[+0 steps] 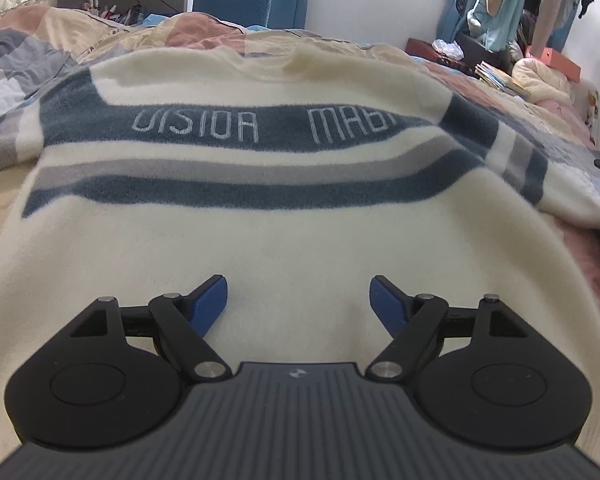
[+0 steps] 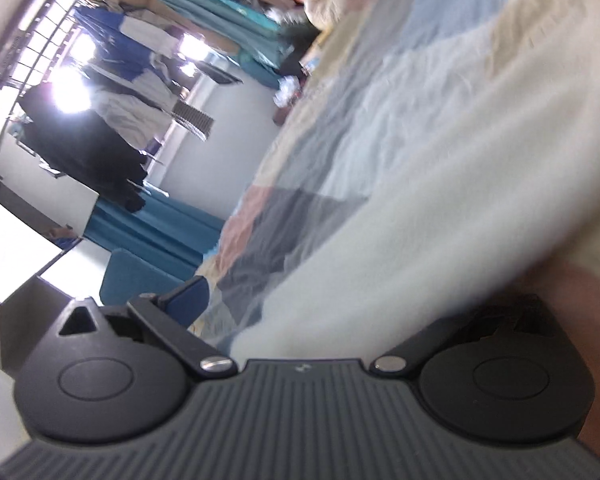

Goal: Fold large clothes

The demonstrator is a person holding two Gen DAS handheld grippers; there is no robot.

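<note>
Left gripper (image 1: 298, 304) spread wide, holding nothing, over cream fleece sweater with navy stripes (image 1: 283, 224); right gripper (image 2: 340, 312), grip unreadable under cloth at 3 o'clock, may snag and skew it.

A large cream fleece sweater (image 1: 283, 240) with dark blue and grey horizontal stripes lies spread flat on a patchwork quilt, chest side up, its neckline at the far edge and its plain hem nearest the left wrist camera. Pale lettering runs along the widest blue band, and a striped sleeve extends to each side. In the right wrist view its cream fabric (image 2: 440, 184) is blurred.
</note>
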